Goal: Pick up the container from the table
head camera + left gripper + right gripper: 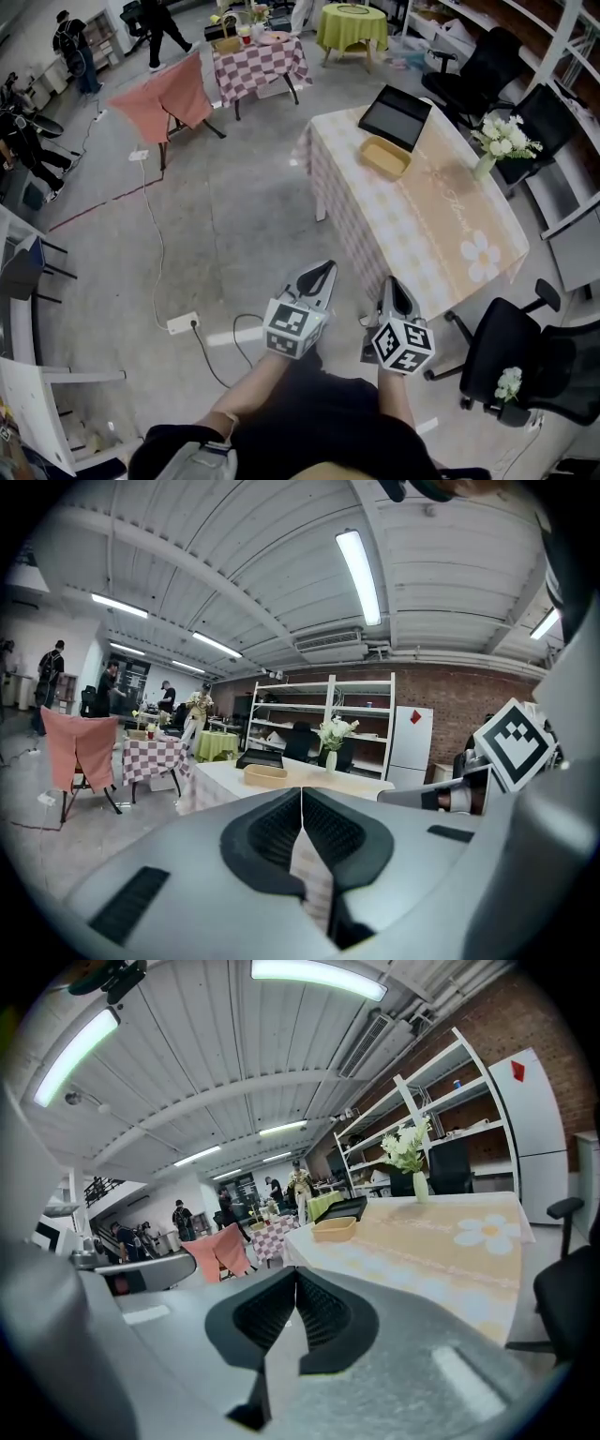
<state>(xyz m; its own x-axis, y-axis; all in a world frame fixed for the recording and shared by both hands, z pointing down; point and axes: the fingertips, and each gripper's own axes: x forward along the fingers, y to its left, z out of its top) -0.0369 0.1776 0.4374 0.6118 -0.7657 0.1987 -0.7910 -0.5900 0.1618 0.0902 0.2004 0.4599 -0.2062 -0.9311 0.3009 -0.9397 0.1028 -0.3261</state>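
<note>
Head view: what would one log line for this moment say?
left gripper: shut, empty | right gripper: shut, empty | shallow yellow container: on pastel checked table, not held

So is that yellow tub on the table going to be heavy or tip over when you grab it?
Probably light: the yellow container looks shallow and empty. It is low and wide and sits flat on the table, so it likely won't tip. Its walls look thin, so they may bend a little if pinched.

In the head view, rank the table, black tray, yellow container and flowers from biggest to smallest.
1. Table
2. Black tray
3. Yellow container and flowers: these look about alike, so I won't rank them.
</note>
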